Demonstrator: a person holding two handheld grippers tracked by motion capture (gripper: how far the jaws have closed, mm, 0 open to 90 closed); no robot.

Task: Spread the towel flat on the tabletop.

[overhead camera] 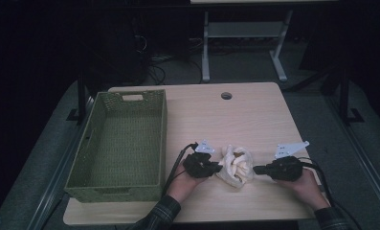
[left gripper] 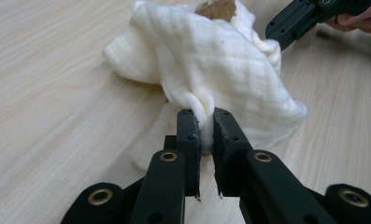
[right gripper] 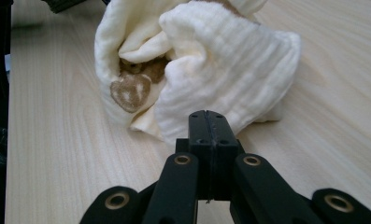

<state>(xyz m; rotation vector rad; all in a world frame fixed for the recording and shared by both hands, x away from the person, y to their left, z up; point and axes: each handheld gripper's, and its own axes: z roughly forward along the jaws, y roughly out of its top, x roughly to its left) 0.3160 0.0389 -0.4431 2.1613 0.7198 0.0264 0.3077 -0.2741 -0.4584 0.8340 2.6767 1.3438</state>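
A crumpled cream cloth (overhead camera: 235, 165) with a brown patch (right gripper: 129, 93) lies on the wooden table near its front edge. My left gripper (overhead camera: 220, 167) comes at it from the left. In the left gripper view, its jaws (left gripper: 206, 126) are shut on a raised fold of the cloth (left gripper: 220, 70). My right gripper (overhead camera: 254, 169) reaches in from the right, and its jaws (right gripper: 206, 123) are pressed flat together at the cloth's (right gripper: 220, 60) near edge. No fabric shows between those pads. The right gripper (left gripper: 309, 16) also appears beyond the cloth in the left gripper view.
A green woven basket (overhead camera: 162, 143) with nothing in it stands on the left half of the table, close to my left hand. A round cable hole (overhead camera: 226, 96) sits near the table's far edge. Another desk's legs (overhead camera: 206, 52) stand on the floor behind.
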